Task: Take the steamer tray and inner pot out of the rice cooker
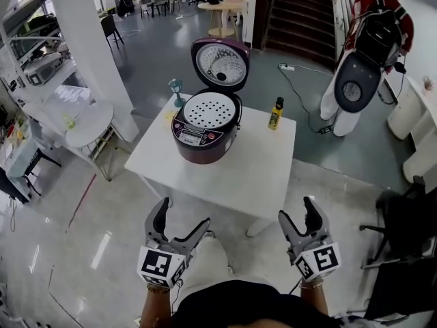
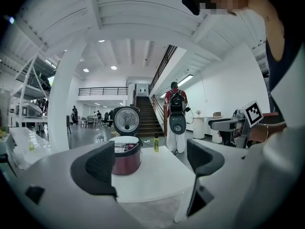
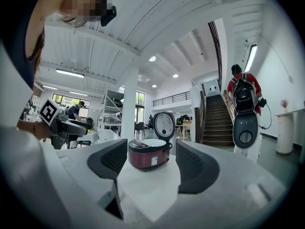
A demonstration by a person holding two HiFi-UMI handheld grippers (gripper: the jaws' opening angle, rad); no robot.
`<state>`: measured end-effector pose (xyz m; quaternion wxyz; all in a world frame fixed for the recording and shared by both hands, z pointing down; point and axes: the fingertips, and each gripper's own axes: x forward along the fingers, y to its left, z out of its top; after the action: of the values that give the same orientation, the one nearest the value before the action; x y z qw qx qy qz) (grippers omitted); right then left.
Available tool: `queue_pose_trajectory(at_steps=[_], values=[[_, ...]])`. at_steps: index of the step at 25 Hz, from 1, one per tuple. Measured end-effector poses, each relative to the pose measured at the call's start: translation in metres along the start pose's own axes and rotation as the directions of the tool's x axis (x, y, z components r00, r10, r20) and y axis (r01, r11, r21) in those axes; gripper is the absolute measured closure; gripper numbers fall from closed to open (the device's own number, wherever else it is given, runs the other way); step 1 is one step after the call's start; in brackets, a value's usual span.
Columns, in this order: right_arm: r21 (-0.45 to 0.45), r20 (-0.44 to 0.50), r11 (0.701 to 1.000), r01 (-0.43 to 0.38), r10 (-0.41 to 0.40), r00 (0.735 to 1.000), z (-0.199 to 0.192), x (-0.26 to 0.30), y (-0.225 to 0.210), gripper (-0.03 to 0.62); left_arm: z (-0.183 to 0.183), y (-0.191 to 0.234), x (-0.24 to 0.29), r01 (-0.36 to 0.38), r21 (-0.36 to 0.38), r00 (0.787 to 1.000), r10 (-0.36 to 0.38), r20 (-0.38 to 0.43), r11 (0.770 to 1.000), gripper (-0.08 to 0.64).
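Both pairs of jaws stand wide apart with nothing between their pads: the left gripper (image 1: 184, 216) and the right gripper (image 1: 298, 212) hang side by side in the air, short of the near edge of the white table (image 1: 259, 176), and touch nothing. Each gripper view looks level between its own dark pads at the rice cooker (image 1: 205, 125), well apart from both. The cooker stands on the tabletop's far left part, close to the far left corner, with its lid (image 1: 220, 63) swung upright at the back. In its mouth sits the white perforated steamer tray (image 1: 209, 110), seated level with the rim; the inner pot lies under it and cannot be seen, nor whether anything is in it. A yellow bottle (image 1: 275, 113) stands near the far edge toward the right corner, and a small teal goblet (image 1: 177, 91) stands at the far left corner behind the cooker. By my reading nothing has been taken out yet and the step in hand is the approach. The next move calls for carrying the grippers over the tabletop to the cooker's open mouth and gripping the tray's rim, probably on opposite sides, to lift it straight up clear of the upright lid before going for the pot.
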<state>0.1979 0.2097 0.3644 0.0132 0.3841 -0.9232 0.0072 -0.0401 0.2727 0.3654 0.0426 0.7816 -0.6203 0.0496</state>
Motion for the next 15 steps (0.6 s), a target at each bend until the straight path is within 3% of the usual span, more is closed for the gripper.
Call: queue_pose_trajectory(at_steps=[12,15], values=[[-0.013,-0.026,1.000,-0.001,0.001,1.000,0.001,0.087,-0.014,0.284,0.003,0.063,0.065,0.019,-0.021,1.000,-0.020,-0.003,1.000,0.112],[-0.010,-0.017,1.000,0.008,-0.009,1.000,0.006,0.115,-0.021,0.284,-0.002,0.081,0.085,0.034,-0.017,0.999,-0.034,-0.042,0.999,0.112]])
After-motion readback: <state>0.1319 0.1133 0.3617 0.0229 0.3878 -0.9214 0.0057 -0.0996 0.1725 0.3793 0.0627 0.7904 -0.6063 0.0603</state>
